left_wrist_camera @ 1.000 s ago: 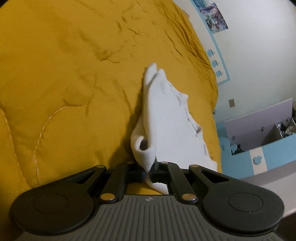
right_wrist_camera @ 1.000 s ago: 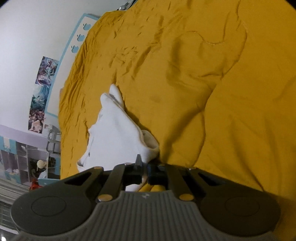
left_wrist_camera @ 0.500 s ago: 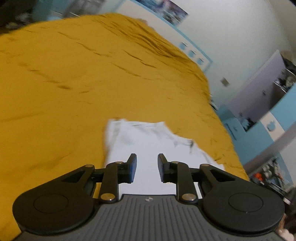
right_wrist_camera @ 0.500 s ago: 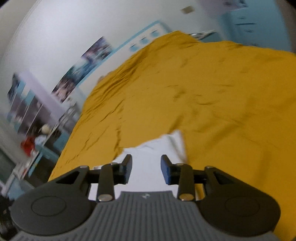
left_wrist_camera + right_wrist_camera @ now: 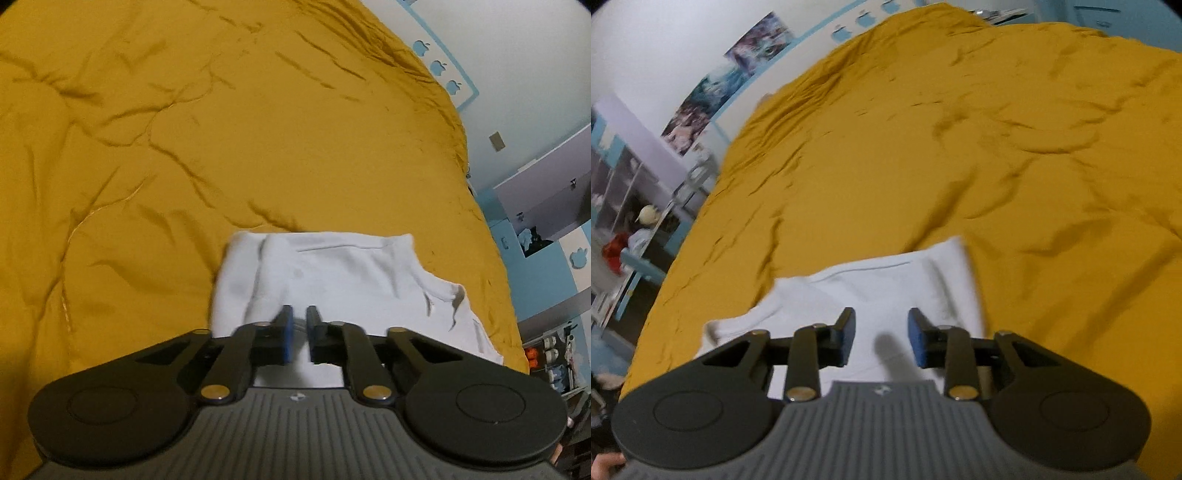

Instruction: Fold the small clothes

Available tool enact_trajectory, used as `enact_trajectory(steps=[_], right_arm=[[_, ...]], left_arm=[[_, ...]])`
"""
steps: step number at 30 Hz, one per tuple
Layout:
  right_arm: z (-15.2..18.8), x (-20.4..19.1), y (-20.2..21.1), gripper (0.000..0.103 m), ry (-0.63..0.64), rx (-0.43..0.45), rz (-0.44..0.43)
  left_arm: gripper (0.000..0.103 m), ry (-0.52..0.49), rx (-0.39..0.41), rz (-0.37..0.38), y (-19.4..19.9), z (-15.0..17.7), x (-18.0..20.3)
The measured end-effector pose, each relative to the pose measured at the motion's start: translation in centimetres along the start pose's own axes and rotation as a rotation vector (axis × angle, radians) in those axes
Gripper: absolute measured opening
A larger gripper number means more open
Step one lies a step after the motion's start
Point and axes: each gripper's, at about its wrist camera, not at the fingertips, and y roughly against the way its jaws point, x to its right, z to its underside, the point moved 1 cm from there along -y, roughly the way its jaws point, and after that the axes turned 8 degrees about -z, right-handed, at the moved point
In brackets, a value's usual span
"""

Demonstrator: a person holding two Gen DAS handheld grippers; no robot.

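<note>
A small white garment (image 5: 332,280) lies flat, folded over, on the mustard-yellow bedcover (image 5: 221,129), close to the bed's right edge in the left wrist view. My left gripper (image 5: 299,325) hovers over its near part. Its jaws are closing to a narrow slit and hold nothing. In the right wrist view the same white garment (image 5: 879,291) lies just ahead of my right gripper (image 5: 881,332). That gripper's jaws are closing but still stand clearly apart, with no cloth between the blue pads (image 5: 846,336).
The wrinkled yellow bedcover (image 5: 960,147) spreads wide beyond the garment. The bed edge runs close by the garment, with a blue and white cabinet (image 5: 546,221) past it. Posters (image 5: 738,74) hang on the wall above shelves (image 5: 624,192) of small items.
A second ago both grippers were shut on the lifted white garment. They let it go, it now lies flat, and both have drawn back over it and rolled while their jaws narrow.
</note>
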Motion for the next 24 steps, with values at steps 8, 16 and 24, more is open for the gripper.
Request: enact_trajectory(steps=[8,16,24], right_arm=[[-0.1,1.6,-0.5,0.004,-0.048,0.023,0.006],[5.7,-10.6,6.7,0.035,0.278,0.016,-0.107],[18.4,-19.5,6.0,0.036,0.514,-0.005,-0.059]], left_arm=[[0.013,-0.002,0.033,-0.001,1.7,-1.1,1.1],[0.034,-0.212,0.118,0.082,10.7,6.0,7.8],[0.045,-0.181,0.047,0.155,9.3,14.5,9.3]])
